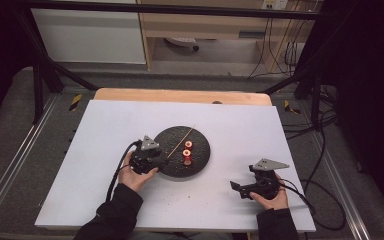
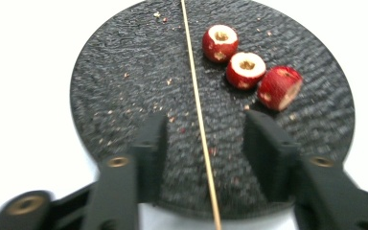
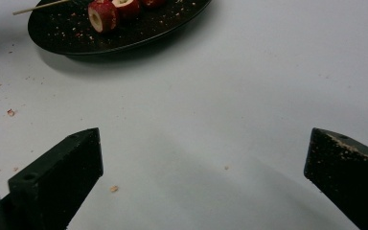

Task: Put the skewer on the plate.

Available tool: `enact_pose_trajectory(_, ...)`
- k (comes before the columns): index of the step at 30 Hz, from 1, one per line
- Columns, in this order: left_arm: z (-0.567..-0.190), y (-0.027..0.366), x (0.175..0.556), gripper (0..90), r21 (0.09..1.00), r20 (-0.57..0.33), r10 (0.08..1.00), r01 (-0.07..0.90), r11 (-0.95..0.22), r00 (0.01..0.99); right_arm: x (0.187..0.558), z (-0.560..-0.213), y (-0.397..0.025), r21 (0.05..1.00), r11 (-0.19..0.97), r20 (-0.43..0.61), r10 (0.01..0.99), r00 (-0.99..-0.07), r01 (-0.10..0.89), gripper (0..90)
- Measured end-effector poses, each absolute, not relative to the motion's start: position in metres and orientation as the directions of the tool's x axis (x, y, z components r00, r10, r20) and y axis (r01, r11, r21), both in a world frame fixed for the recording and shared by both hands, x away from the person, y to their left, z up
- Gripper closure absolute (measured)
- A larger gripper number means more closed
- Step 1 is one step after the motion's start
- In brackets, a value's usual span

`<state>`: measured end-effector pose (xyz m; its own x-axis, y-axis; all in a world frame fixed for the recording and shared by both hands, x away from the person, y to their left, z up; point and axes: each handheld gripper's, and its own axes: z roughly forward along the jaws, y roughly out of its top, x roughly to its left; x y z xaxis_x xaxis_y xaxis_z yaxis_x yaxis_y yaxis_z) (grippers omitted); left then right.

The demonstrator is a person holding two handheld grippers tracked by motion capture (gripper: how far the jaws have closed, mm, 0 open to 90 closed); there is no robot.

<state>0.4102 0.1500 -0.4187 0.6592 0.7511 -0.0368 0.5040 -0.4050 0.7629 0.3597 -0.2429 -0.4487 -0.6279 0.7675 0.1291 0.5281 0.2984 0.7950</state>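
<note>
A round black plate (image 1: 172, 141) (image 2: 124, 57) (image 3: 124, 38) lies mid-table. On it rest three cored red fruit pieces (image 2: 220, 42) (image 2: 245, 70) (image 2: 279, 87) (image 1: 186, 151) (image 3: 101, 15) and a thin wooden skewer (image 2: 199, 115) (image 1: 182, 138) (image 3: 38, 5). My left gripper (image 1: 152, 159) (image 2: 206, 143) hovers over the plate's near-left edge, open, with the skewer running between its jaws untouched. My right gripper (image 1: 237, 187) (image 3: 203, 163) sits open over bare table at the front right, nothing between its jaws.
The plate sits on a white board (image 1: 105, 150) on a wooden table (image 1: 180, 95). Crumbs dot the plate and the white surface (image 3: 112, 189). Black frame bars and cables (image 1: 320, 150) ring the table.
</note>
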Motion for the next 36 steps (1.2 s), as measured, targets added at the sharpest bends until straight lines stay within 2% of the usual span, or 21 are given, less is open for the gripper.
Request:
enact_pose_trajectory(8,-0.418,0.185,0.392,23.5,0.771,-0.016,0.733,0.475,-0.424,0.680,0.360,-0.449,-0.242,0.793,0.298,0.132,0.768,-0.626,0.532,0.8)
enact_pose_trajectory(16,-0.432,0.222,0.370,7.5,0.770,-0.010,0.740,0.477,-0.423,0.673,0.360,-0.449,-0.243,0.791,0.299,0.132,0.767,-0.628,0.533,0.8)
enact_pose_trajectory(26,-0.452,0.260,0.350,5.5,0.781,-0.038,0.760,0.494,-0.382,0.649,0.359,-0.452,-0.241,0.779,0.317,0.133,0.760,-0.637,0.541,0.8)
enact_pose_trajectory(36,-0.453,0.262,0.348,5.5,0.776,-0.039,0.749,0.493,-0.394,0.661,0.358,-0.454,-0.239,0.771,0.335,0.130,0.750,-0.649,0.542,0.8)
